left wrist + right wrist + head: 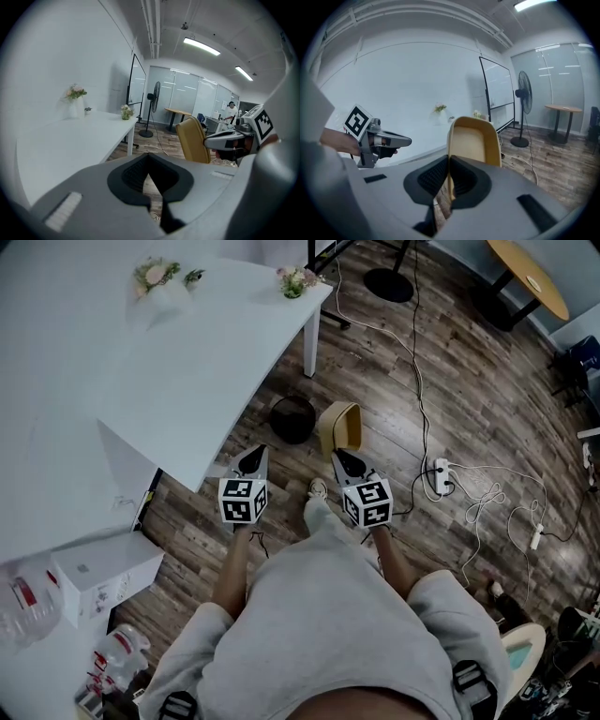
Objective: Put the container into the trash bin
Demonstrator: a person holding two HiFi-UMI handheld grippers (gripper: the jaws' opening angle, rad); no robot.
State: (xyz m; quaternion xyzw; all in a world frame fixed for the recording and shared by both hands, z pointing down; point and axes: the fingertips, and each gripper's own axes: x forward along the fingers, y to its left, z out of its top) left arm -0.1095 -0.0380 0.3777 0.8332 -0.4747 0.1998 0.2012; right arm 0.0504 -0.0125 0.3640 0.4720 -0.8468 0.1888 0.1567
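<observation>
Okay, far left: white worktop [141,381] with flowers [155,276] at its far side. A white box [105,573] and plastic bottles [23,601] sit at the near left.

Left claw [251,458] is pressed together with nothing in it, pointing forward and down past the worktop edge.

Trash bin [292,418] is dark and round. It sits on the wood floor ahead, between the two claws and near the worktop leg [310,334].

Right claw [345,458] pinches the tan container [341,424] by its near wall. The container is held in the air, long axis running away from the person, hollow side facing the right gripper view. In the head view it sits just right of the bin.

So the bin lies left of and below the held container. The left claw is about as near the bin but empty.

My read: a short shift left over the opening, then release. The worktop leg and edge crowd the bin's left side. Power strip [441,474] and cables lie well off to the right, no obstacle.
</observation>
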